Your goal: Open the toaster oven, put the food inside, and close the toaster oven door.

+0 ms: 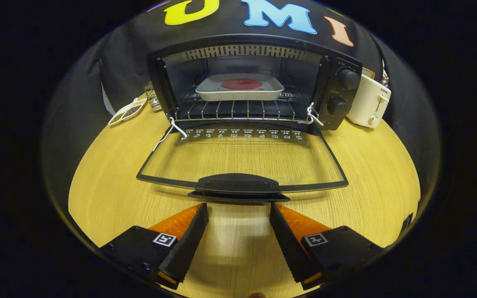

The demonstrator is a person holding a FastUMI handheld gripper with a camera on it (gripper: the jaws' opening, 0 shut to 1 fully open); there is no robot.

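A black toaster oven [338, 89] stands at the back of the wooden table with its glass door [242, 159] folded down flat toward me. The door's handle [238, 184] lies just ahead of my fingertips. On the wire rack [238, 111] inside rests a white square tray [218, 93] holding a round red piece of food [242, 84]. My gripper [238, 207] is open, its fingers wide apart above the table with nothing between them, a little short of the handle.
A white toaster [369, 103] stands right of the oven. Left of the oven lie a small white dish with dark bits [127, 111] and a wire object [151, 96]. Bare wooden table [110, 178] spreads on both sides of the door.
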